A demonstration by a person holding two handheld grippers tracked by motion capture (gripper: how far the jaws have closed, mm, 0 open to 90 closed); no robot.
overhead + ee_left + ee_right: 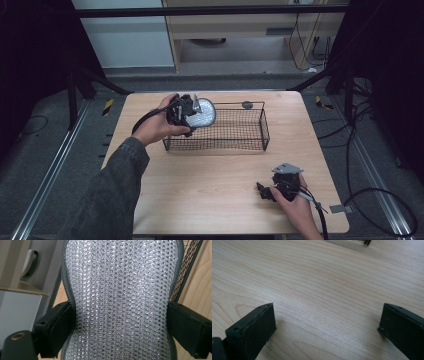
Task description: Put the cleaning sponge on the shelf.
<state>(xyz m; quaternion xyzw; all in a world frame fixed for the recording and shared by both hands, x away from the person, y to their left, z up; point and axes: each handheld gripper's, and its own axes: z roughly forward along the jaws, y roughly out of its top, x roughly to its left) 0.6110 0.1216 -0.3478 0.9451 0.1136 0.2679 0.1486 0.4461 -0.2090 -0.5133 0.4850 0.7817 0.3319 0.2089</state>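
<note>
Silvery woven mesh pad [120,300], probably light and flexible, sits clamped at its narrow waist by the left gripper [186,112] over the wire basket's [250,131] left end, upper centre of the high view, while the right gripper [280,187] rests open and empty at lower right.

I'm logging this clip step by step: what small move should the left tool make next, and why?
Probably lower it a little and open over the wire basket. The left tool grips the shiny mesh-covered pad by its narrow waist, held above the basket's left end, not yet inside it. The right tool sits open and idle near the wooden table front edge.
</note>
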